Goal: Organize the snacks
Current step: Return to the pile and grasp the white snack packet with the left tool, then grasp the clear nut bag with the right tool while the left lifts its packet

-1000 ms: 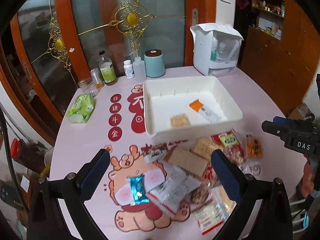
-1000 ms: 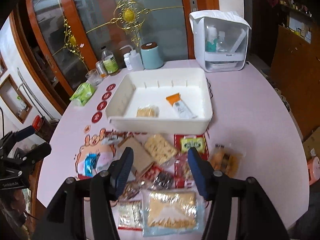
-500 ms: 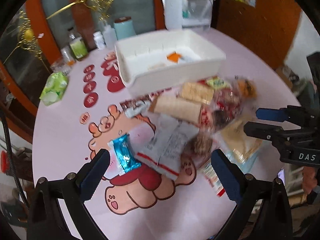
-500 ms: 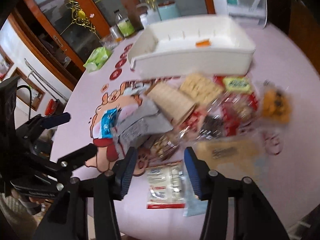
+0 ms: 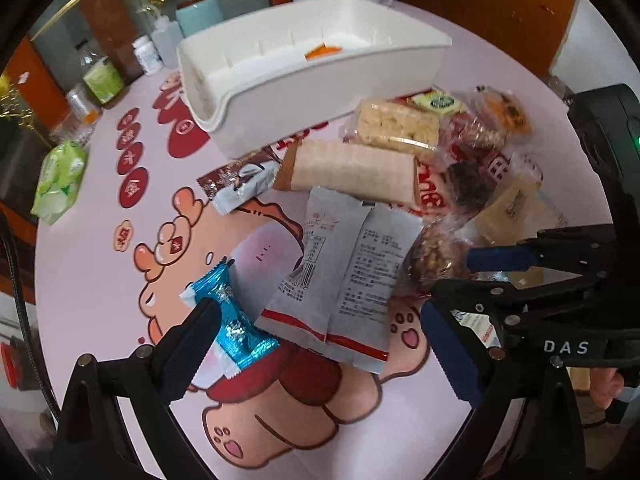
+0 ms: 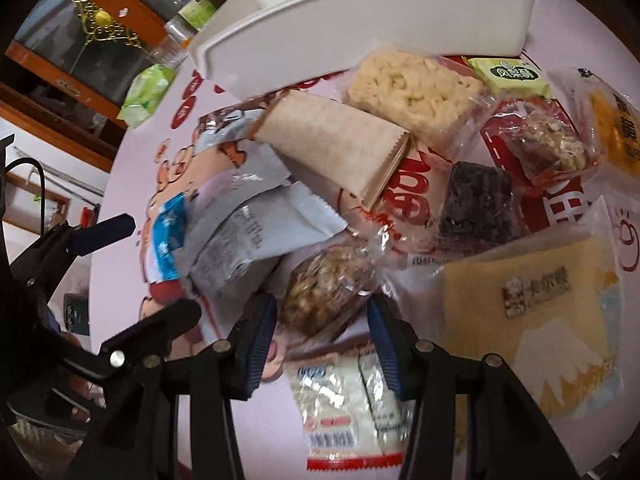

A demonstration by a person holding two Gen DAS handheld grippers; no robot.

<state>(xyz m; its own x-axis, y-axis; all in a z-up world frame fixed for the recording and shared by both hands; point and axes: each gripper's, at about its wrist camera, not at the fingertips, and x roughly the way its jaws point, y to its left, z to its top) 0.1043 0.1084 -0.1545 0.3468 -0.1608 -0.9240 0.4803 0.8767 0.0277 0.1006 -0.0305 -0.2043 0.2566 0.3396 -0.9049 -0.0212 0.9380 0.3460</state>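
Observation:
A pile of wrapped snacks lies on the pink table in front of a white bin (image 5: 312, 76) that holds an orange-ended packet (image 5: 324, 49). My left gripper (image 5: 320, 344) is open, low over two grey-white packets (image 5: 344, 276), with a blue foil candy (image 5: 236, 328) by its left finger. My right gripper (image 6: 322, 344) is open and straddles a clear-wrapped nut cluster (image 6: 328, 288); it also shows in the left wrist view (image 5: 472, 280). The nut cluster is seen there too (image 5: 432, 256).
A brown wafer pack (image 6: 332, 144), a puffed rice cake (image 6: 412, 92), a dark brownie (image 6: 476, 204), a yellow flat packet (image 6: 532, 296) and a white packet (image 6: 352, 412) surround the grippers. Bottles (image 5: 100, 76) and a green tissue pack (image 5: 60, 176) stand at the far left.
Both grippers have dropped and moved forward toward the snack pile. The right gripper now has its fingers on either side of the nut cluster; the left one is down over the grey packets.

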